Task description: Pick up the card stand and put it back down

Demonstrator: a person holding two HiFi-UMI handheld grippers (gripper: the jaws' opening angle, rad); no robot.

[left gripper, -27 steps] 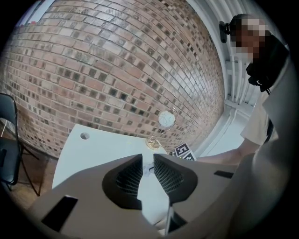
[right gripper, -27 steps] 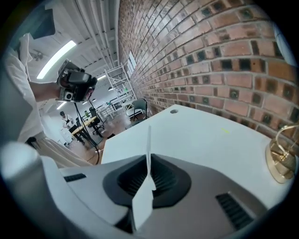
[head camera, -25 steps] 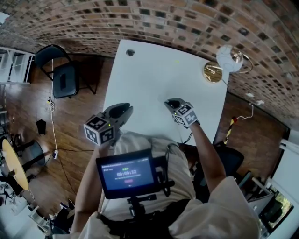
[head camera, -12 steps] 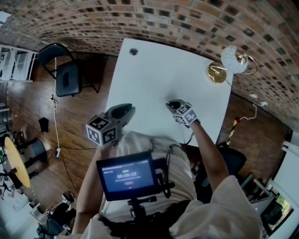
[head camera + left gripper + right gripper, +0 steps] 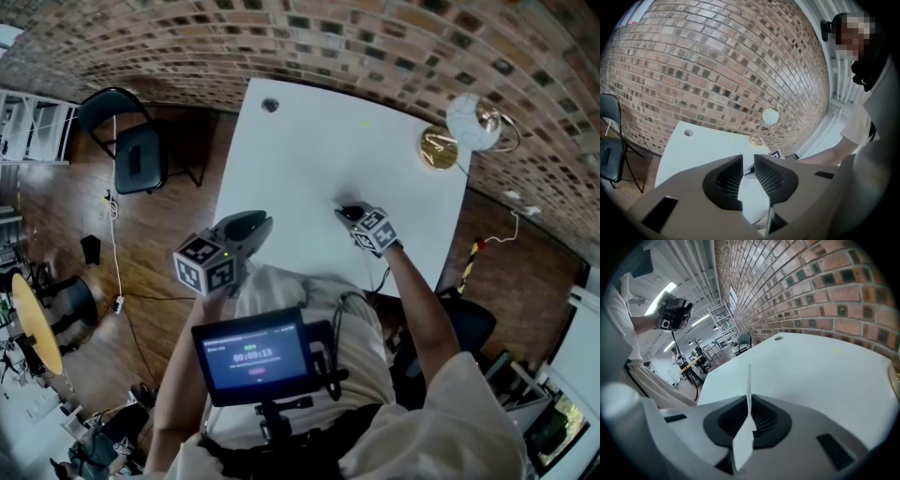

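Pinching the card stand [image 5: 743,441] edge-on between closed jaws, the right hand-held gripper [image 5: 349,213] hangs low over the white bench [image 5: 309,150]. The left hand-held gripper [image 5: 251,224] hovers slightly open, empty, by the bench's near edge.
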